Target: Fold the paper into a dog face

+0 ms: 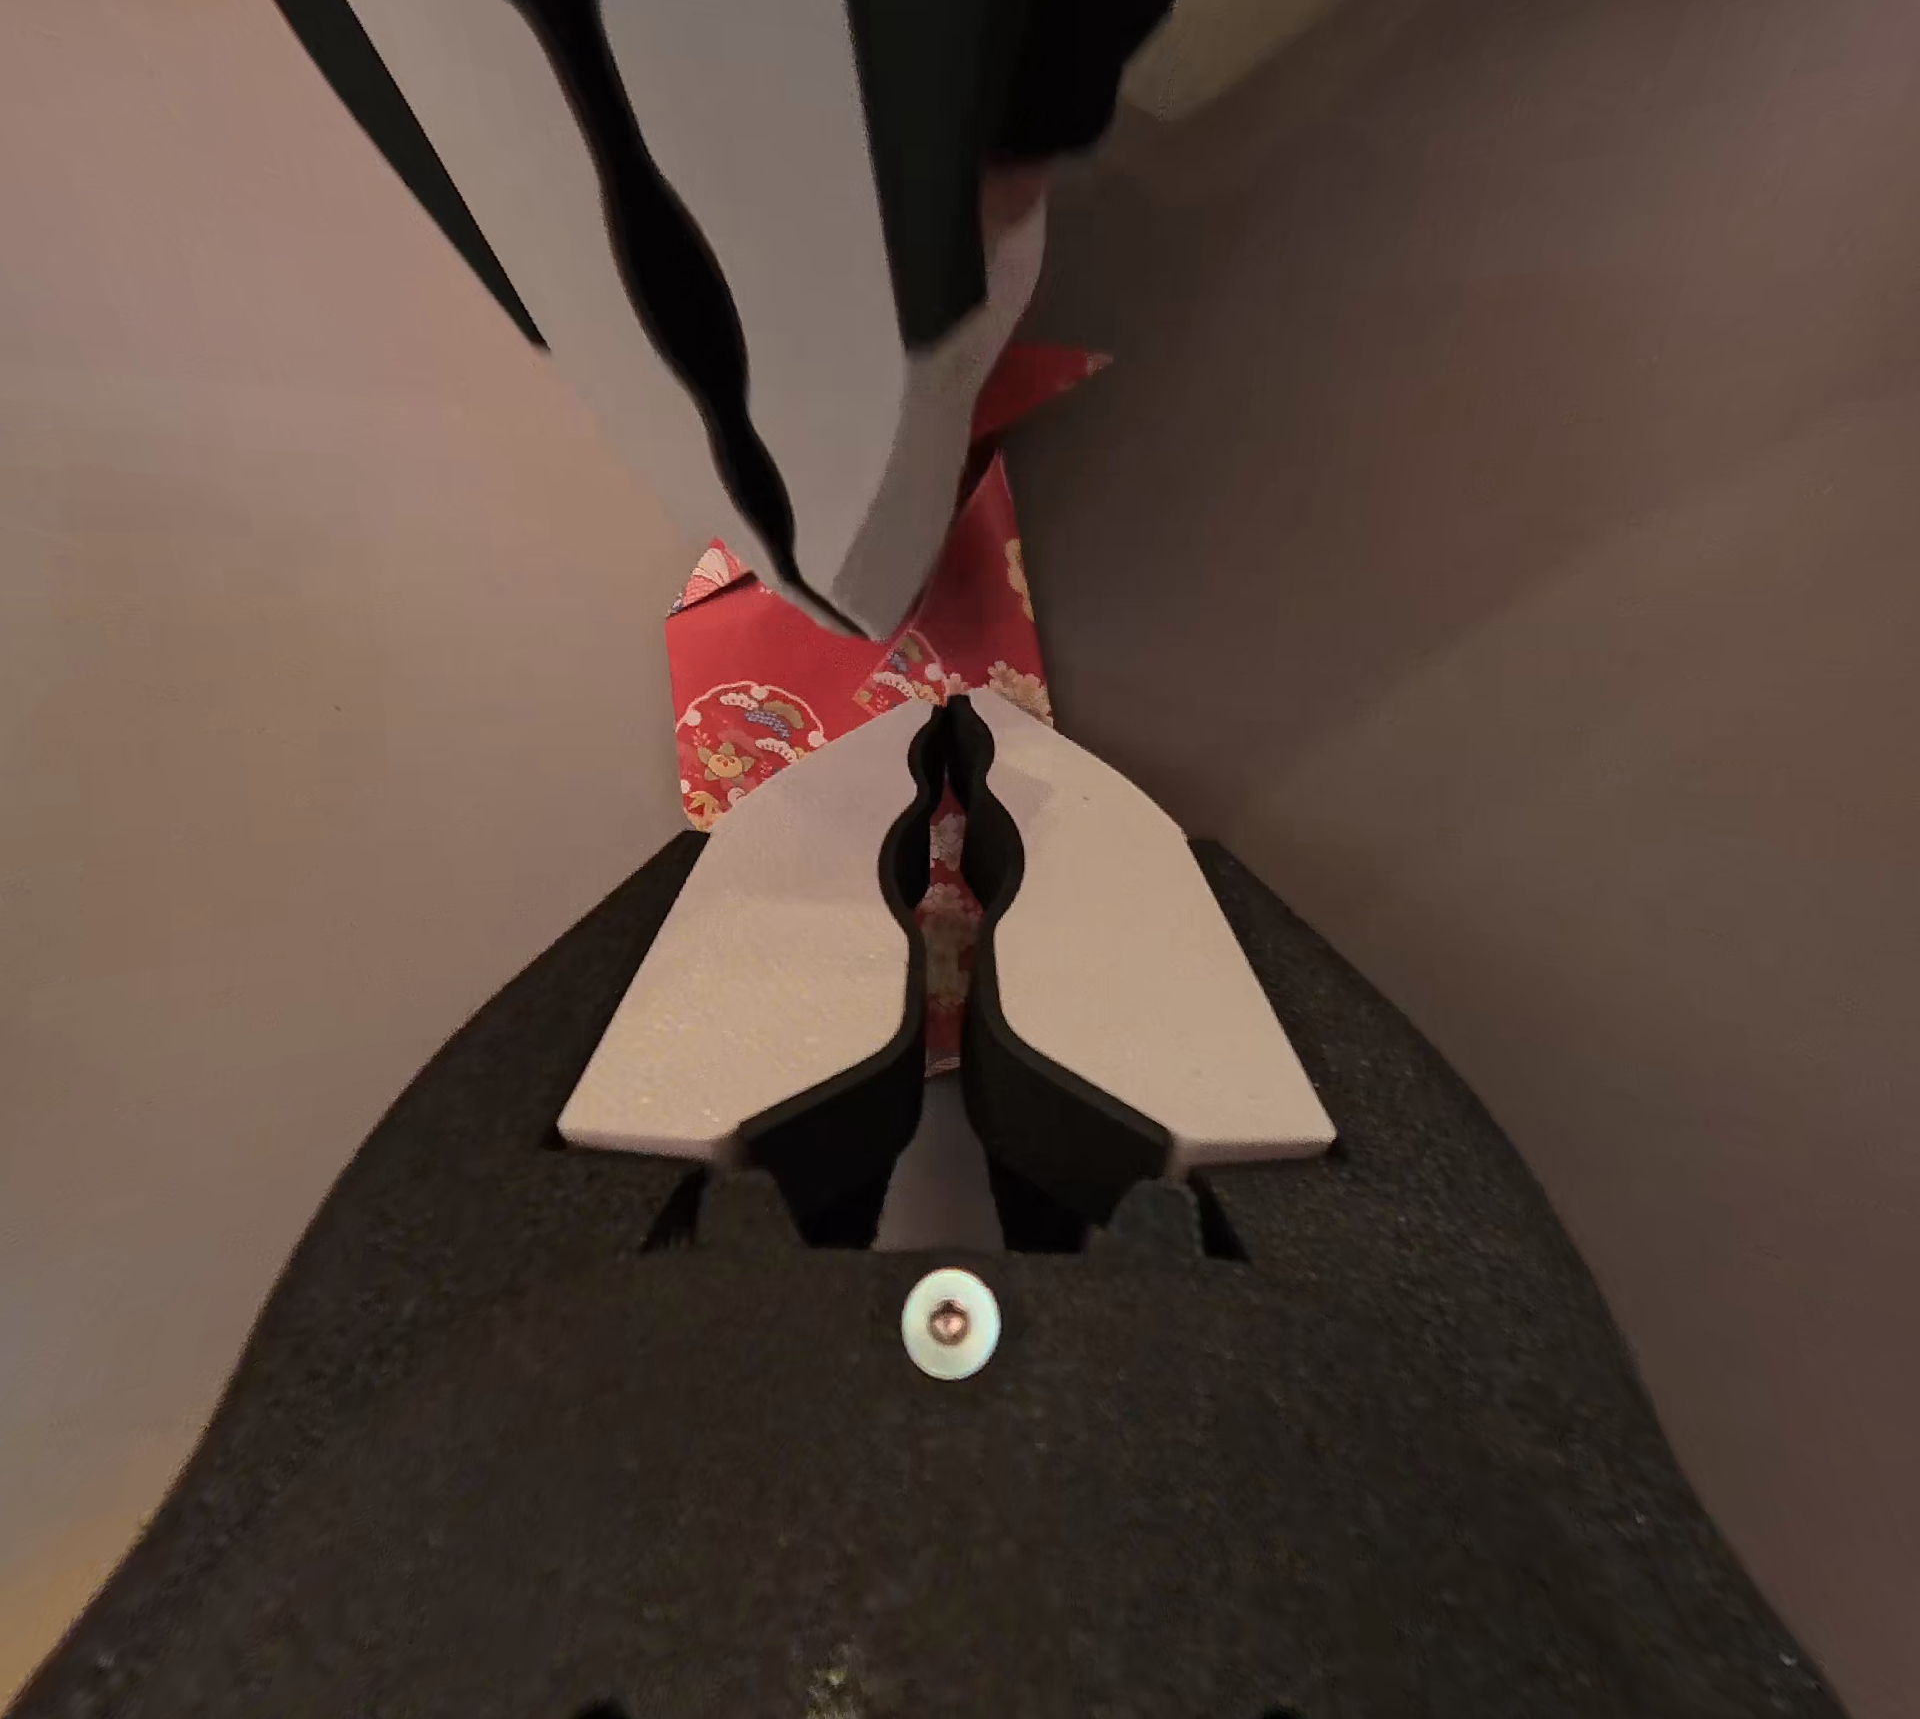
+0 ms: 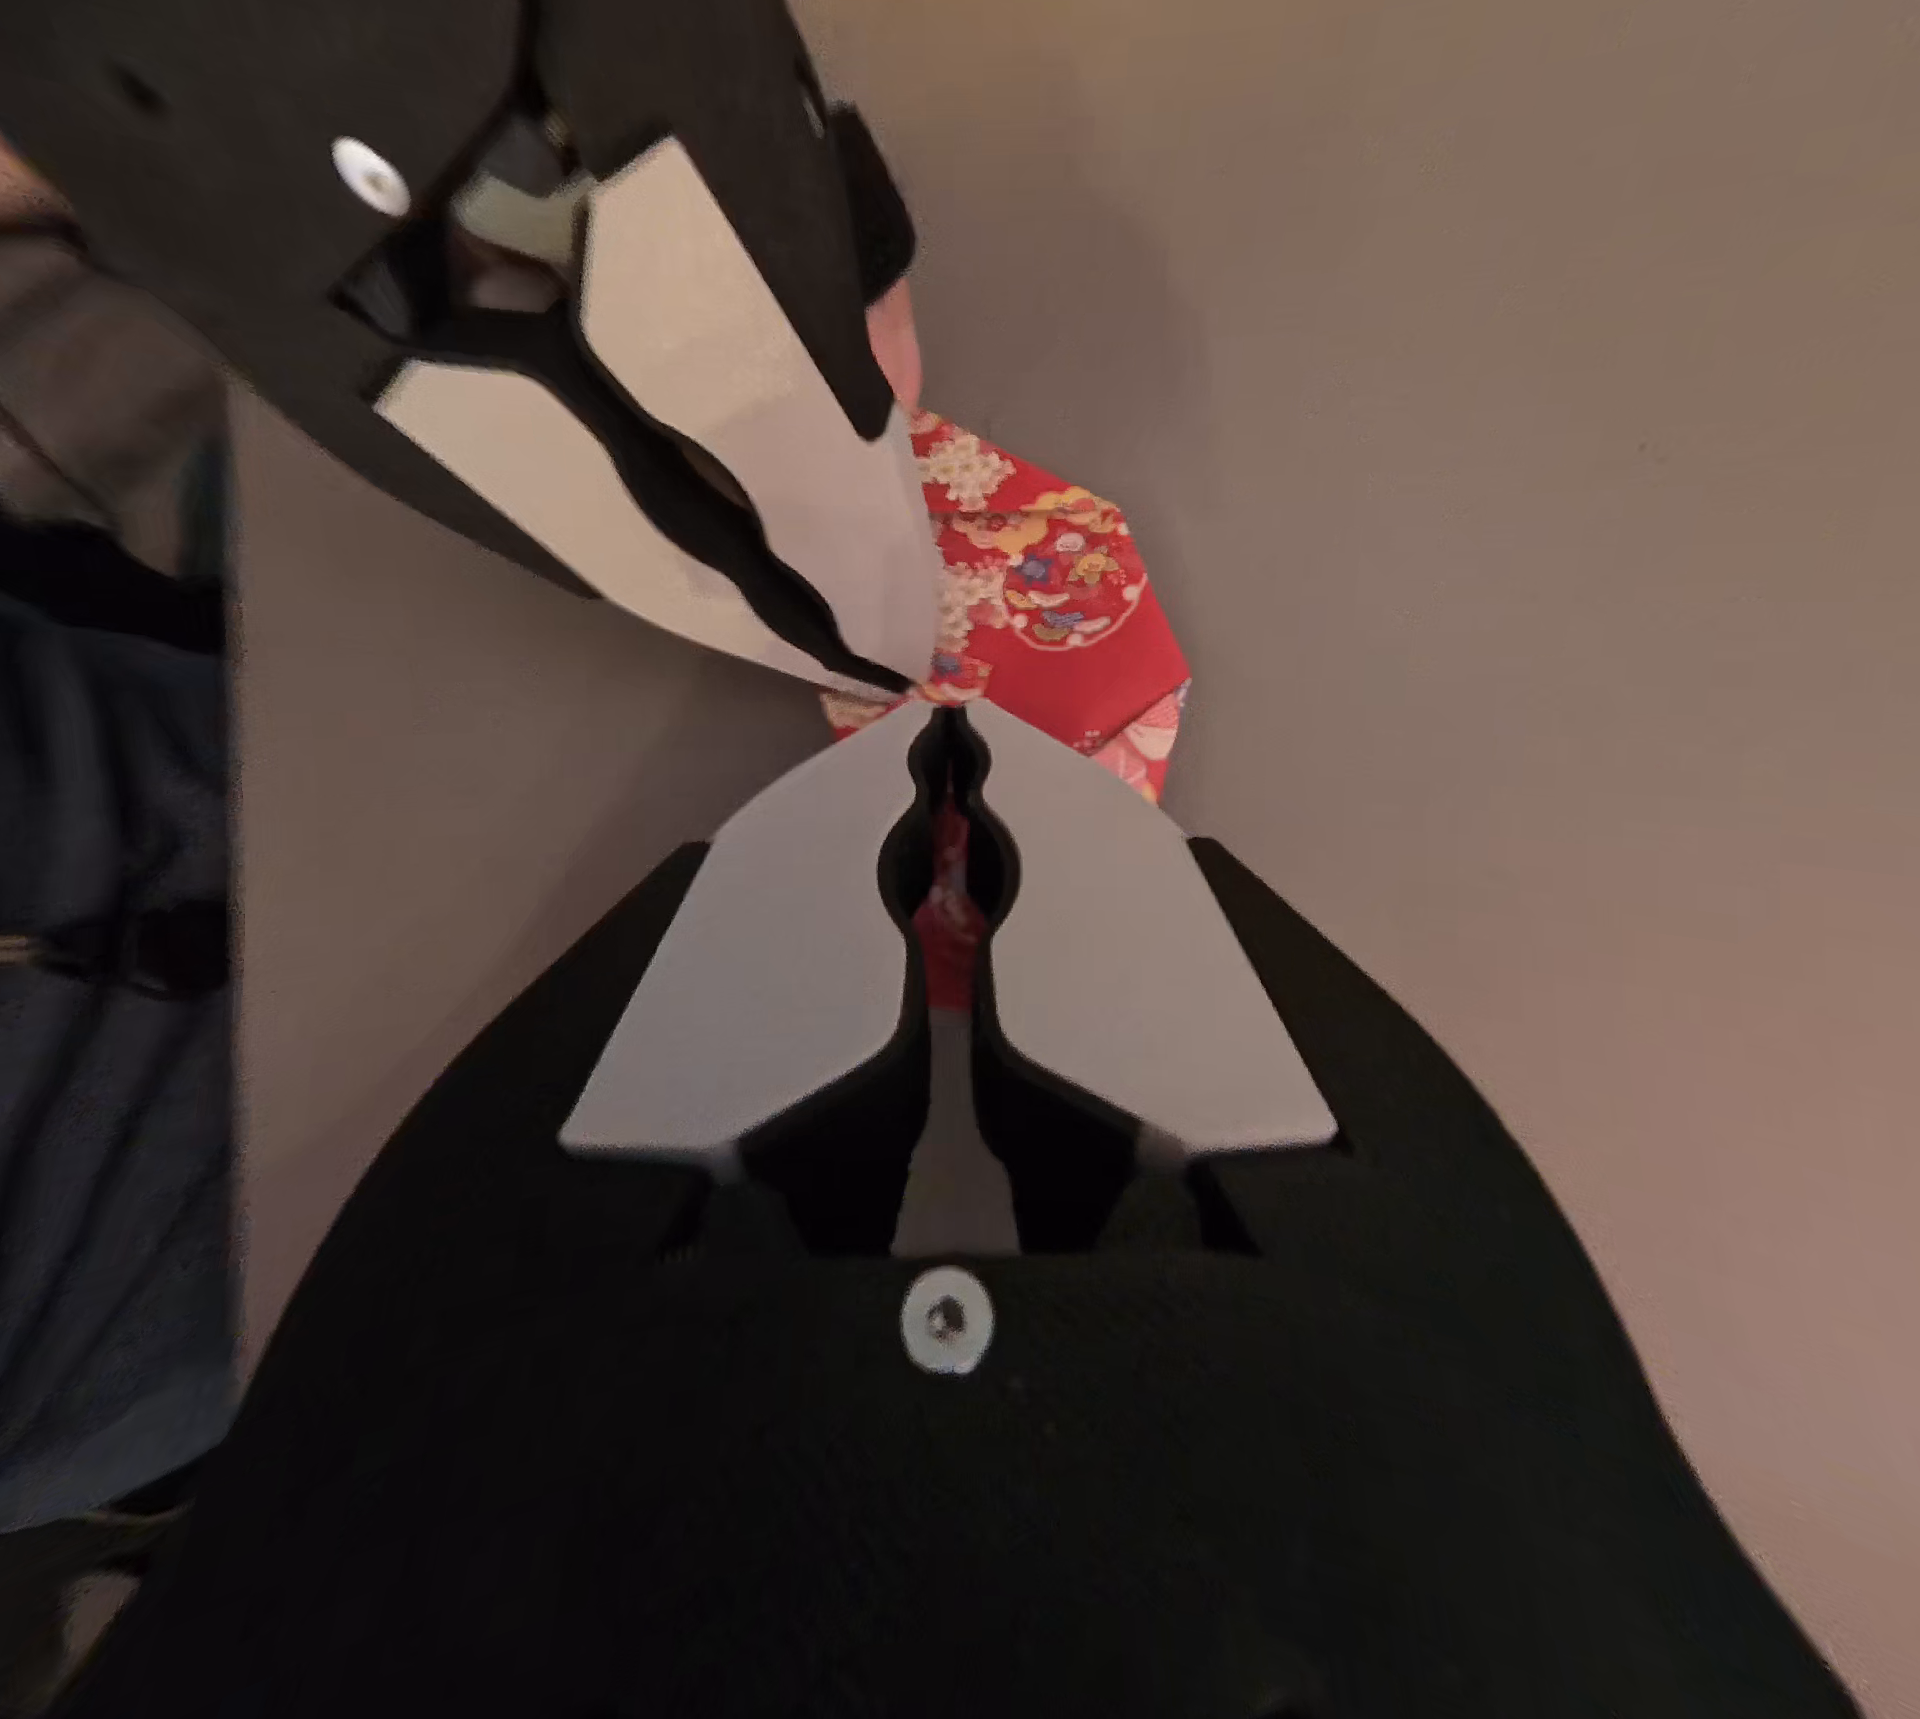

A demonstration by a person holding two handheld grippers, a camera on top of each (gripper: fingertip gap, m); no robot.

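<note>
- The left gripper [image 1: 949,705], a black foam-textured body with two pale grey fingers lined in black, has its tips pressed together on the folded red origami paper [image 1: 764,713] with gold, white and pink floral print; the red print shows through the wavy slot between the fingers.
- In the left wrist view the paper lies against a plain beige table surface [image 1: 260,630]. A squarish red panel spreads to the left of the pinch, and a narrower flap rises to the upper right.
- The right gripper [image 1: 862,630], of the same build, comes down from the top of that view. Its tips meet on the paper's upper edge, just above the left gripper's tips.
- In the right wrist view the left gripper [image 2: 904,684] enters from the upper left, closed on the paper beside the near tips.
- The right gripper [image 2: 948,713] is clamped on the paper [image 2: 1049,589] too; red shows in its slot. The bulk of the paper fans out to the right of both pinch points, over the beige surface [image 2: 1507,526].
- Dark clothing [image 2: 104,942] of the person fills the left edge of that view.
- Whether the paper rests on the surface or is lifted off it cannot be told.
</note>
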